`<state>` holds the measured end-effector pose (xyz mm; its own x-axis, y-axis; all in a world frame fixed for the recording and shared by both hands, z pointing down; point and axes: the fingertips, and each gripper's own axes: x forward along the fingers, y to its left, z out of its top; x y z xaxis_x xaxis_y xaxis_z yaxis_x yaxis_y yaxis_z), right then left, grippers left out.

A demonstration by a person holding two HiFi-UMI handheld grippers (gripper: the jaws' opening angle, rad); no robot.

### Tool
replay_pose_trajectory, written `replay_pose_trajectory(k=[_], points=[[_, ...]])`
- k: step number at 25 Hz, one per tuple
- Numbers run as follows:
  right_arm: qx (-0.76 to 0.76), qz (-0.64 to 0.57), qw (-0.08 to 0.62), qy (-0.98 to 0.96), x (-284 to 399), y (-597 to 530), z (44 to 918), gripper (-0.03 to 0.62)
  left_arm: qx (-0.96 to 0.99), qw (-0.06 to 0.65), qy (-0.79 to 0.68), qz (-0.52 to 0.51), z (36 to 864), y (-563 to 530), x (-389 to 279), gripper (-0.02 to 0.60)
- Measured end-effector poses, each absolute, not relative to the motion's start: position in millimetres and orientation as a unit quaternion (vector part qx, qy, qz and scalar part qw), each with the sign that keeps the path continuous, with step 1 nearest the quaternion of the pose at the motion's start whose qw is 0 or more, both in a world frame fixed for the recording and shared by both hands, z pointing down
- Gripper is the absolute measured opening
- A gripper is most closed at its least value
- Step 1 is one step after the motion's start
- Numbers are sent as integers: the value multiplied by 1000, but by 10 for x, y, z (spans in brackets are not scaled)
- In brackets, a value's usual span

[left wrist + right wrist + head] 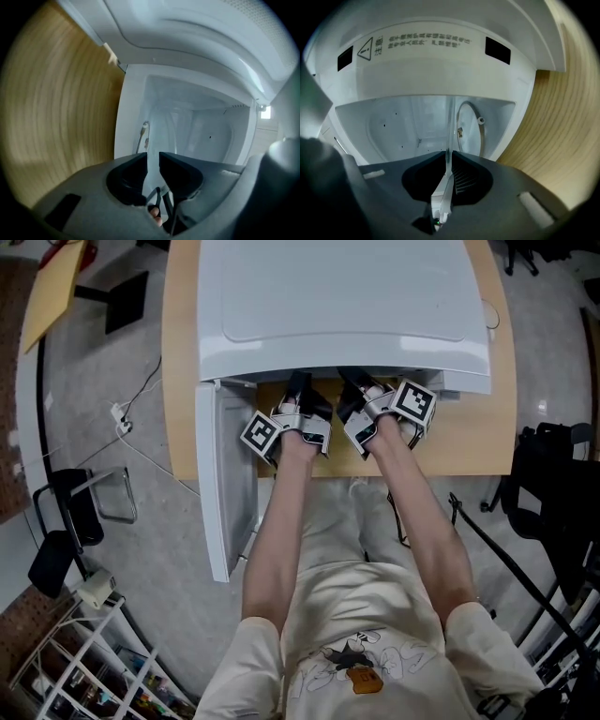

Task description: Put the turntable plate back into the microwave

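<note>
The white microwave [337, 296] stands on a wooden table [473, 432] with its door [225, 484] swung open to the left. Both grippers reach level into its mouth. The clear glass turntable plate [450, 124] is seen edge-on as a thin line, and my right gripper [448, 157] is shut on its rim. In the left gripper view the plate [158, 133] shows as a faint glassy band between the jaws of my left gripper [153, 157]. Those jaws stand apart around it with a gap. A roller ring [481, 123] lies on the cavity floor. The head view hides the plate.
The cavity's white walls close in on both sides, and the top panel with a warning label [417, 44] hangs overhead. On the floor are a black stool [70, 521] at the left, a white wire rack [84, 662], a cable [141, 399], and dark stands [553, 484] at the right.
</note>
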<state>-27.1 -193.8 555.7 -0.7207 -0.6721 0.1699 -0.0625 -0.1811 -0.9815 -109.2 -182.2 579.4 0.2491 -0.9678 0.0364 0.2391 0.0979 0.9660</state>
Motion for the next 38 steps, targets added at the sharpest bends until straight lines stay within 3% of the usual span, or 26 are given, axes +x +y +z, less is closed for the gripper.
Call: replay_pose_trajectory(k=[3, 8, 14, 16, 19, 22, 27, 31, 38], points=[[-307, -708, 218, 597, -297, -1951, 5579, 44, 463, 630, -388, -488, 5784, -1820, -1162, 66], [-332, -710, 207, 586, -247, -1932, 5700, 41, 442, 625, -392, -510, 5827, -1665, -1242, 127], [-360, -711, 176, 577, -208, -1904, 5828, 37, 475, 616, -398, -486, 5786, -1718, -1186, 130], [-371, -713, 168, 571, -192, -1867, 5887, 37, 476, 618, -402, -478, 5796, -1764, -1160, 119], [-376, -715, 173, 564, -180, -1832, 5908, 29, 471, 629, -423, -452, 5914, -1784, -1133, 40], [-386, -715, 164, 559, -152, -1791, 5889, 32, 482, 628, -441, -423, 5925, -1796, -1126, 34], [-389, -720, 154, 554, -136, -1668, 5862, 31, 480, 626, -443, -426, 5834, -1712, -1126, 99], [-385, -724, 156, 552, -135, -1655, 5913, 31, 478, 624, -450, -423, 5784, -1597, -1109, 107], [-412, -704, 169, 553, -66, -1820, 5908, 31, 475, 636, -473, -381, 5918, -1658, -1076, 11]])
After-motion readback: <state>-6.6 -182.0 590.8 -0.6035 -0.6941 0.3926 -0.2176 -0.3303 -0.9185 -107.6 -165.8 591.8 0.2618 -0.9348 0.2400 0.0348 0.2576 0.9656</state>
